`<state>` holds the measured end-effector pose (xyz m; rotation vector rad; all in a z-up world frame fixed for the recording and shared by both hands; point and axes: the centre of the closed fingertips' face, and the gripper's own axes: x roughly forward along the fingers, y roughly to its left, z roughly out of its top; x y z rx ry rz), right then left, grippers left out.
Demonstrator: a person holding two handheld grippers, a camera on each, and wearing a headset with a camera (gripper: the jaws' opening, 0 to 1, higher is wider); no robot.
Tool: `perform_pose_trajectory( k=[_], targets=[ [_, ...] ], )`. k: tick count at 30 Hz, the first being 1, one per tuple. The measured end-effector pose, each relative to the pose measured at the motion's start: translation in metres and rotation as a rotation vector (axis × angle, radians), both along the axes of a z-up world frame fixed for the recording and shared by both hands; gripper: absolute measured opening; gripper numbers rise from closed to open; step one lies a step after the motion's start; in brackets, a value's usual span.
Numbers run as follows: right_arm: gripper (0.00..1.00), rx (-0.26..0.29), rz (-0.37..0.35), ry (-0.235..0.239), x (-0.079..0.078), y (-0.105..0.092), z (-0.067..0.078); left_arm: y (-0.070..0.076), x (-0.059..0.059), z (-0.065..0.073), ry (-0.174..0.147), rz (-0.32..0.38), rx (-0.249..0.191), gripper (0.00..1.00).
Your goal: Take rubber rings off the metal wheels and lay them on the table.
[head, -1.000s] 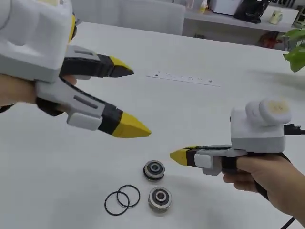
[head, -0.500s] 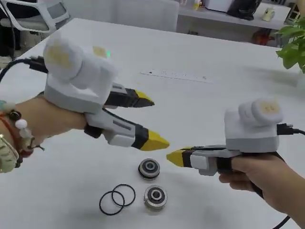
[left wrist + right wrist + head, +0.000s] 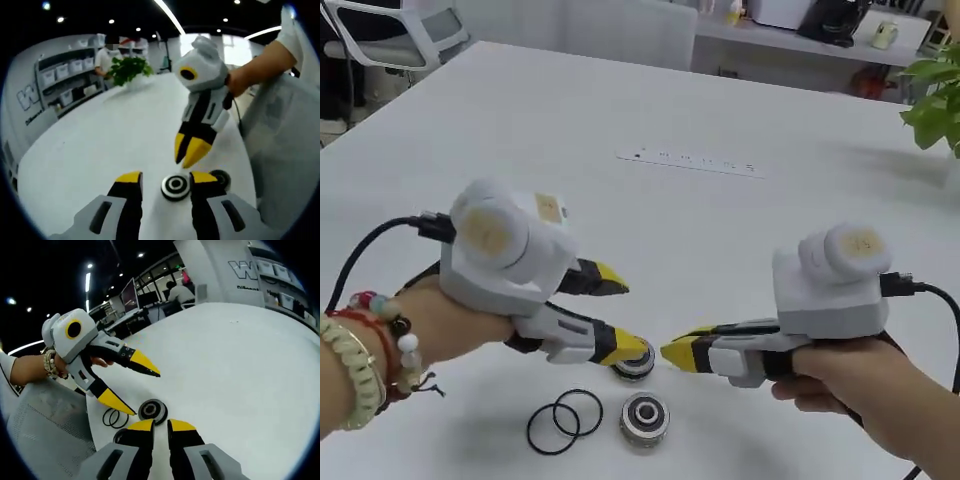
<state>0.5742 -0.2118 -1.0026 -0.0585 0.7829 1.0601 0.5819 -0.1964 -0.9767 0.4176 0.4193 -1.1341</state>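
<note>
Nearest the person in the head view, two black rubber rings (image 3: 565, 420) lay overlapping on the white table (image 3: 770, 230), just beside the nearer metal wheel (image 3: 644, 418) at its 9 o'clock. The farther metal wheel (image 3: 636, 367) sat close by at the nearer one's 12 o'clock, partly covered by the lower yellow tip of the left gripper (image 3: 625, 315). That gripper reached in from 9 o'clock with its jaws spread wide. In the left gripper view the farther wheel lay flat between them, close to the jaw on the right; whether it touched could not be told. The right gripper (image 3: 672, 352) pointed in from 3 o'clock, its jaws pressed nearly together on nothing, its tips just beside the farther wheel. Bead bracelets (image 3: 365, 335) circled the left wrist. Farther off, at 12 o'clock, a marked strip (image 3: 690, 160) lay on the table, and a leafy plant (image 3: 932, 95) stood at 2 o'clock.
</note>
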Motion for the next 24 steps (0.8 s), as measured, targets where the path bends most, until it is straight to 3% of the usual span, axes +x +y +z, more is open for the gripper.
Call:
perform_pose_trajectory(
  k=[4,8,10,11,16,19,24],
  targets=[
    [0.09,-0.029,0.024,-0.012,-0.002,-0.001,-0.005,-0.003,-0.004,-0.008,-0.004,-0.016,0.038,0.31],
    [0.09,-0.032,0.033,-0.012,-0.003,-0.001,-0.006,-0.001,-0.005,-0.017,0.026,-0.017,0.047,0.26],
    [0.09,-0.034,0.038,-0.011,-0.004,0.0,-0.006,0.003,-0.006,-0.025,0.033,-0.018,0.076,0.24],
    [0.09,-0.035,0.039,-0.01,-0.004,0.0,-0.007,-0.001,-0.005,-0.02,0.032,-0.011,0.032,0.22],
    [0.09,-0.04,0.047,-0.01,-0.005,0.001,-0.009,-0.001,-0.009,-0.023,0.063,-0.005,0.032,0.14],
    [0.1,-0.045,0.052,-0.016,-0.005,0.002,-0.01,-0.001,-0.01,-0.023,0.044,-0.01,0.047,0.14],
    [0.13,-0.07,0.091,-0.063,-0.007,0.005,-0.013,-0.001,-0.009,-0.023,0.06,0.001,0.032,0.14]
  ],
)
